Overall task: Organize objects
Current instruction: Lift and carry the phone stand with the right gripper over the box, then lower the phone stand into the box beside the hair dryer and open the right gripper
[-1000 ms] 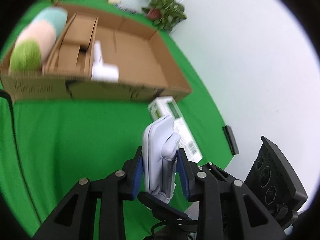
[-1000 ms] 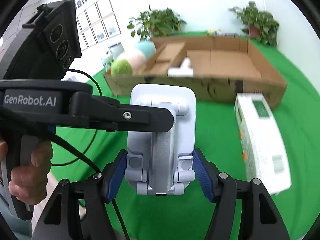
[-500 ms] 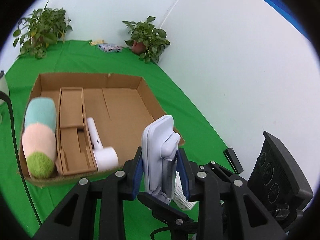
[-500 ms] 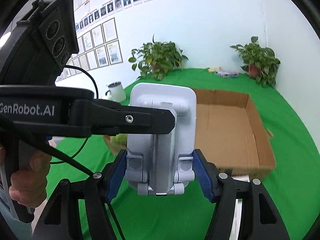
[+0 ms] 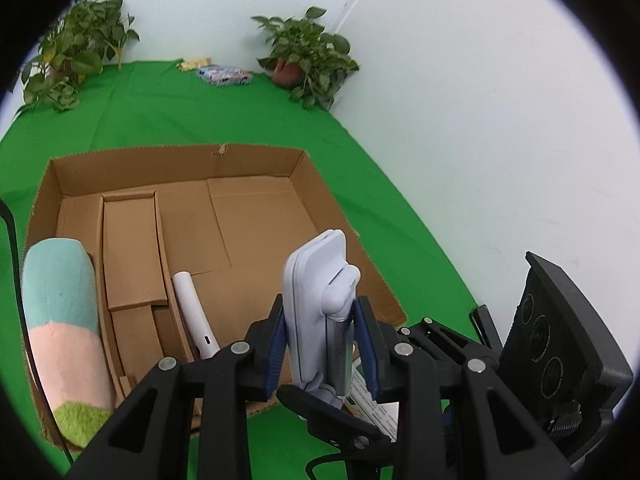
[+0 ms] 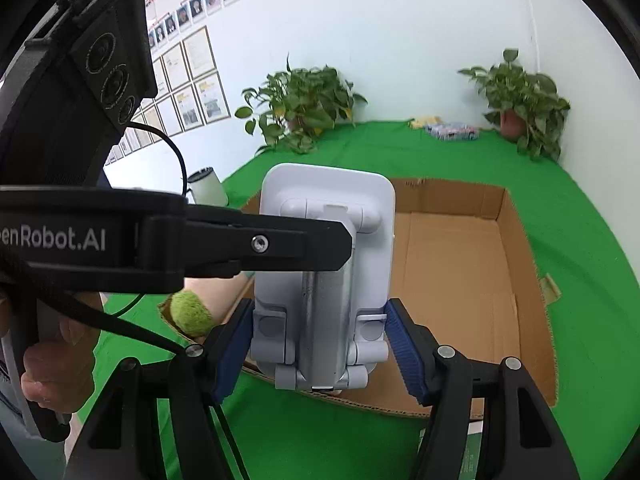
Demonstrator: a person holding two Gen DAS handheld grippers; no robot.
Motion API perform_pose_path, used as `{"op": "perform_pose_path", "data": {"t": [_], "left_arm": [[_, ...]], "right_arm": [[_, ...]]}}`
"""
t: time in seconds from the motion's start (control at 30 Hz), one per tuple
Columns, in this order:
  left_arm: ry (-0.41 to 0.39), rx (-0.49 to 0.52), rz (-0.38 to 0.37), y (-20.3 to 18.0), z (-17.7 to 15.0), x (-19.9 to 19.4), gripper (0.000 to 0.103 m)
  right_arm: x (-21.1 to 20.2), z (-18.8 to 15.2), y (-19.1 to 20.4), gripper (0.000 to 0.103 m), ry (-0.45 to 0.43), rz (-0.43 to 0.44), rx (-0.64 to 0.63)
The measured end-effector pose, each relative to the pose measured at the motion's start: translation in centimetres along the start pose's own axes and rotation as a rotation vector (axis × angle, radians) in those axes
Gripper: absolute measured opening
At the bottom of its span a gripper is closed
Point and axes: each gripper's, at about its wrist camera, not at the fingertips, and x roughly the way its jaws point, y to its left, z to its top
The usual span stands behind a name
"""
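Note:
A pale grey folding phone stand [image 5: 320,304] is held upright between both grippers above the near edge of an open cardboard box [image 5: 256,216]. My left gripper [image 5: 320,350] is shut on its thin sides. In the right wrist view the stand [image 6: 324,276] fills the centre, and my right gripper [image 6: 322,354] is shut on its lower corners. The left gripper's finger [image 6: 248,246] crosses in front of the stand. The box [image 6: 464,280] holds a pastel plush roll [image 5: 60,320] and a white handled device [image 5: 194,312].
A cardboard divider [image 5: 132,248] lies in the box's left part. A white and green carton [image 5: 372,400] lies on the green cloth [image 5: 160,112] below the grippers. Potted plants [image 5: 308,56] and a small packet [image 5: 224,74] stand at the back. A white wall is on the right.
Both grippers have carried the stand up and forward, from low before the box's front wall to above its near edge. The box interior now shows from above. The carton has dropped below the grippers.

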Motion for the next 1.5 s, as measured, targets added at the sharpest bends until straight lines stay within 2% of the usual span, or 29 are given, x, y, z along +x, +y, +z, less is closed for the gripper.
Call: {"op": "perform_pose_path", "data": {"t": [0.2,0.47,0.73,1.0,1.27,1.5], "left_arm": [[0.070,-0.056,0.001,2.4,0.1,3.8,0.031],[0.140,-0.109,0.024,4.5,-0.2,7.1,0.031],[0.173,-0.146,0.015,4.7,-0.2,9.4,0.031],[0.238,-0.204,0.014,5.4,-0.9,12.1,0.031],[0.299,-0.261,0.039,6.2,-1.9,14.1,0.031],[0.314,-0.287,0.081,6.8,-2.3,14.2,0.033]], "right_arm": [[4.7,-0.3,-3.0,0.063,0.095,0.027,0.058],[9.5,-1.7,-6.1,0.063,0.172,0.067,0.110],[11.4,-2.5,-8.6,0.063,0.220,0.063,0.144],[13.5,-3.3,-11.7,0.063,0.319,0.076,0.208],[14.4,-4.9,-12.5,0.063,0.399,0.093,0.250],[14.9,-5.4,-12.9,0.063,0.424,0.114,0.294]]}}
